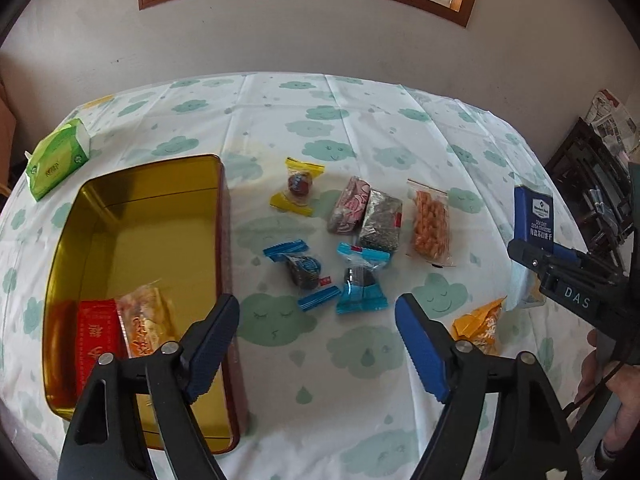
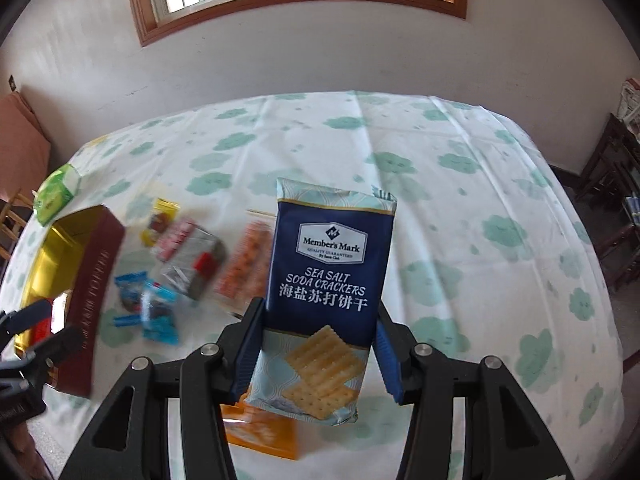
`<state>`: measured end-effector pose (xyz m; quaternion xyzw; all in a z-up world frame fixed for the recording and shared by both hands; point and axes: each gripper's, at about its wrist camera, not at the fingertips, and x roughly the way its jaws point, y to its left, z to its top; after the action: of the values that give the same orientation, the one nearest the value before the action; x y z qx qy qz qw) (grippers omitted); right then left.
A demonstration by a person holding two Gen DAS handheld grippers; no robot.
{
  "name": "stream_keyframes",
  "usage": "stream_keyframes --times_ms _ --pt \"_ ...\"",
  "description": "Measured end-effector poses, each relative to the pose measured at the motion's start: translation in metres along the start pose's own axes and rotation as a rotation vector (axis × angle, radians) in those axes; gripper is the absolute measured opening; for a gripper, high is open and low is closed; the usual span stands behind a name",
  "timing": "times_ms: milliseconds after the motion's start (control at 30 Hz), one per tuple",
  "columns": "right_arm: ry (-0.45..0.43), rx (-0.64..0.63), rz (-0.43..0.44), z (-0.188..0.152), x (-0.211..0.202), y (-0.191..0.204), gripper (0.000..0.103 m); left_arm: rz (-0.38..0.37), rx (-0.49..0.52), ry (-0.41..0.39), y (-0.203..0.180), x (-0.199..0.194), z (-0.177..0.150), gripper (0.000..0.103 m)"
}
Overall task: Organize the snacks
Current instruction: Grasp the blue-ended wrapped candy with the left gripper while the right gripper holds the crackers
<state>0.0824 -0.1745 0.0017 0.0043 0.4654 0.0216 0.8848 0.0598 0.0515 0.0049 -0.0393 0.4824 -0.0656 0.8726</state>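
1. Left wrist view: the left gripper (image 1: 316, 312) hangs over the bench (image 1: 280, 108), its jaws standing wide apart with nothing between them.
2. A gold-lined tin (image 1: 132, 220) lies open on the left of the bench, its long side just beside the left jaw.
3. Inside the tin, at its near end, lie a red packet (image 1: 96, 332) and a clear orange packet (image 1: 146, 316), side by side and touching. The far part of the tin floor is bare gold.
4. A green tissue pack (image 1: 56, 158) sits beyond the tin's far left corner.
5. Right of the tin, loose on the cloth: a yellow candy (image 1: 298, 186) farthest, a pink pack (image 1: 350, 204) touching a silver pack (image 1: 380, 220), then an orange snack bag (image 1: 430, 222) to their right.
6. Nearer lie two blue candies (image 1: 300, 268) (image 1: 362, 280), close together.
7. An orange sachet (image 1: 482, 326) lies near the right jaw.
8. Right wrist view: the right gripper (image 2: 316, 346) has its jaws closed on the lower sides of the cracker pack (image 2: 326, 280), which stands upright and clear of the cloth, on the right side of the bench, well apart from the tin.
9. The same sachet shows below the held pack.
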Motion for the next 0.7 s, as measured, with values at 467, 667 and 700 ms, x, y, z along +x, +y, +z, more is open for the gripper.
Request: stream_keyframes --times_ms 467,667,700 --pt "0.065 0.074 -0.008 -0.031 0.035 -0.054 0.052 -0.037 -0.008 0.116 -0.023 0.062 0.012 0.035" --pt "0.076 0.078 0.003 -0.034 0.041 -0.054 0.051 -0.033 -0.004 0.139 -0.027 0.077 0.016 0.032" --pt "0.08 0.08 0.004 -0.035 0.043 -0.054 0.051 -0.03 0.0 0.143 -0.028 0.08 0.017 0.03"
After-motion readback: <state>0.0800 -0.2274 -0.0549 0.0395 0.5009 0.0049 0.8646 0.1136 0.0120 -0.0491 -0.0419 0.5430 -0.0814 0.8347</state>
